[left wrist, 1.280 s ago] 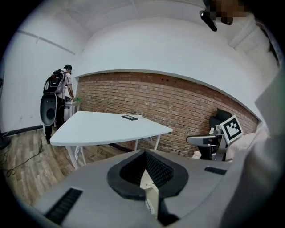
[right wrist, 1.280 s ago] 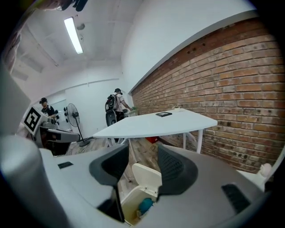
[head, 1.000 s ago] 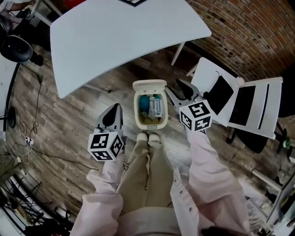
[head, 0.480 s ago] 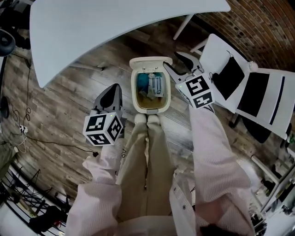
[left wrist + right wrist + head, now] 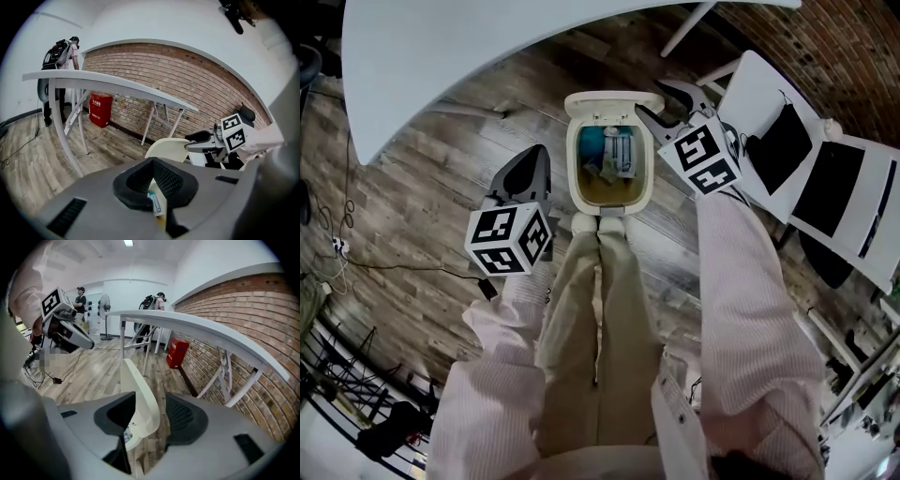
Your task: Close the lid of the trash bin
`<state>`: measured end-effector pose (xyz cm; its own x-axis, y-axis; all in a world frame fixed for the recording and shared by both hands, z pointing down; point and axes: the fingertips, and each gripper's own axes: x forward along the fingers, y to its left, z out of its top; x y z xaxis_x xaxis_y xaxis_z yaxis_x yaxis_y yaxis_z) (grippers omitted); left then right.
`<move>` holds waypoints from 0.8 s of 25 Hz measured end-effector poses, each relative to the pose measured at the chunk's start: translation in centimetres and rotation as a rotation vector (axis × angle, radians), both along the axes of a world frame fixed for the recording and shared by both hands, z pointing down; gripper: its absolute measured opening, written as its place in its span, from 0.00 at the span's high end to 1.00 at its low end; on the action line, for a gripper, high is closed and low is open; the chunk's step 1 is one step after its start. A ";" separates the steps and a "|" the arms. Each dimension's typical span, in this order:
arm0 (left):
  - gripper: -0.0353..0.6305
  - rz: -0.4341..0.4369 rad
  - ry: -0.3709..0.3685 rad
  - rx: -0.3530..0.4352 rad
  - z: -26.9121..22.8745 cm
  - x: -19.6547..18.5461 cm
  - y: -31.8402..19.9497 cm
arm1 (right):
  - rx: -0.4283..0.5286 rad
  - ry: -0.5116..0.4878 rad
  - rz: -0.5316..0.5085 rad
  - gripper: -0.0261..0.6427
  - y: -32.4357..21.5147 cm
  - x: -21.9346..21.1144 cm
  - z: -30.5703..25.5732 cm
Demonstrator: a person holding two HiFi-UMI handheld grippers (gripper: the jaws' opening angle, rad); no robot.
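Note:
The cream trash bin stands on the wood floor just ahead of the person's feet. Its lid is up at the far side, and trash shows inside. My right gripper is open at the lid's right edge. In the right gripper view the lid rises between the two jaws of that gripper; whether they touch it I cannot tell. My left gripper hangs left of the bin, shut and holding nothing. The left gripper view shows the lid beyond its jaws and the right gripper beside it.
A large white table spans the space above and beyond the bin. White folding chairs stand to the right against a brick wall. Cables lie on the floor at the left. People stand far off.
The head view has shifted, so the bin sits higher in the frame. My right gripper has closed in on the lid's right edge. The left gripper stays left of the bin.

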<state>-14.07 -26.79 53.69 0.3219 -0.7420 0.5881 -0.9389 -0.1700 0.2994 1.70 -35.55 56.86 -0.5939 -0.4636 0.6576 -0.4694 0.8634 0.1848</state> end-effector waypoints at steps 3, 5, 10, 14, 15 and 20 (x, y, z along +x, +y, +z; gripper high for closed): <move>0.96 0.000 0.005 -0.008 0.5 0.1 0.0 | -0.014 0.024 -0.028 0.68 0.2 -0.4 0.8; 0.96 0.000 0.007 -0.011 0.6 0.3 0.1 | -0.020 0.039 -0.043 0.68 0.4 -0.5 1.3; 0.96 -0.006 0.010 -0.017 0.9 0.3 0.5 | -0.018 0.044 -0.048 0.68 0.7 -0.6 1.4; 0.96 -0.003 0.012 -0.018 0.9 0.7 1.2 | -0.015 0.046 -0.047 0.68 1.4 -0.5 1.4; 0.96 -0.002 0.012 -0.018 0.9 0.8 1.3 | -0.016 0.051 -0.045 0.68 1.6 -0.4 1.4; 0.96 0.000 0.016 -0.018 0.9 1.1 2.3 | -0.017 0.073 -0.042 0.68 2.8 -0.1 1.3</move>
<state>-12.97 -24.50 54.55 0.3313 -0.7311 0.5965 -0.9340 -0.1646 0.3171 1.58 -32.79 58.20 -0.5628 -0.4280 0.7072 -0.4184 0.8853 0.2028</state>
